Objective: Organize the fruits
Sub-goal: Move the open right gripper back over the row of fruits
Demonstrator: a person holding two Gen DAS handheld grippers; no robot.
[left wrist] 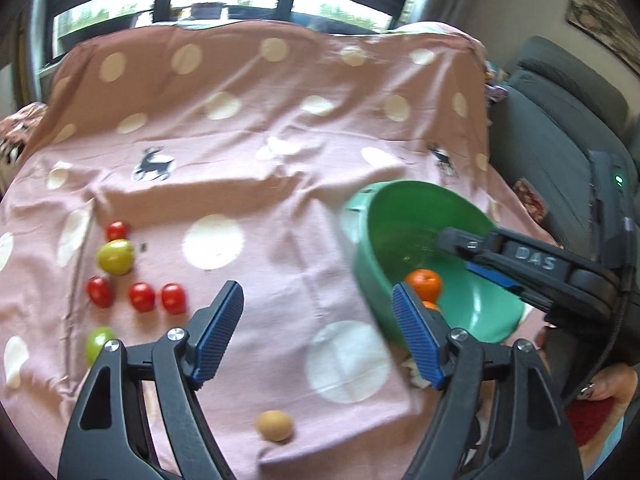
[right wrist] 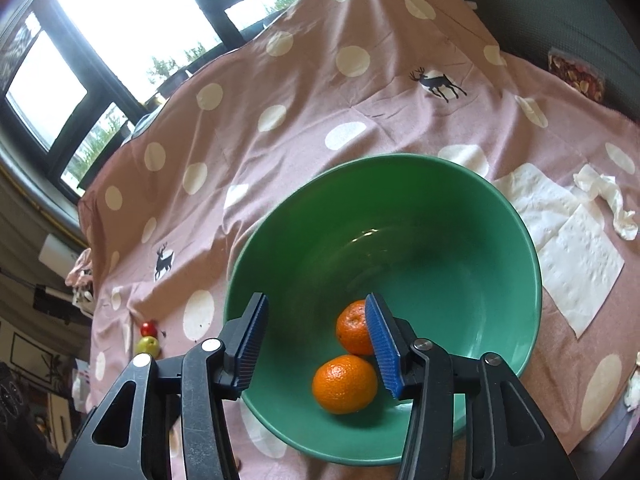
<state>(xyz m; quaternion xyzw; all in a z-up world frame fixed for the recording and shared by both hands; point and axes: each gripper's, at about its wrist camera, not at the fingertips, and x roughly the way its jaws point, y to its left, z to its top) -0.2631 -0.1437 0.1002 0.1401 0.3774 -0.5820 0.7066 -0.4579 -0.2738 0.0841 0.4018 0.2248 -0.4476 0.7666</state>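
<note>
A: We see our left gripper (left wrist: 318, 332) with its jaws standing wide and nothing between them, only the pink spotted cloth (left wrist: 248, 152) below.

B: Agreed. From the left wrist view, the green bowl (left wrist: 472, 312) sits at about three o'clock of that gripper, and our right gripper (left wrist: 480, 258) reaches into it from the right.

A: In the right wrist view our right gripper (right wrist: 316, 344) hangs over the near side of the bowl (right wrist: 440, 264) with its jaws partly open. They hold nothing.

B: Two tangerines lie in the bowl. The near tangerine (right wrist: 345, 384) rests on the bottom between the pads' lines, touching neither that we can tell. The far tangerine (right wrist: 352, 330) sits at one o'clock of it, partly behind the right pad.

A: On the cloth, at nine o'clock of the left gripper, we count four cherry tomatoes: one (left wrist: 117, 231) above a yellow-green fruit (left wrist: 115, 257), then three in a row, left (left wrist: 100, 291), middle (left wrist: 142, 297) and right (left wrist: 173, 298).

B: Another green fruit (left wrist: 98, 342) peeks out beside the left finger, and a brown egg-shaped fruit (left wrist: 274, 425) lies at six o'clock, near the cloth's edge.

A: White paper napkins (right wrist: 568, 256) lie at three o'clock of the bowl.
</note>
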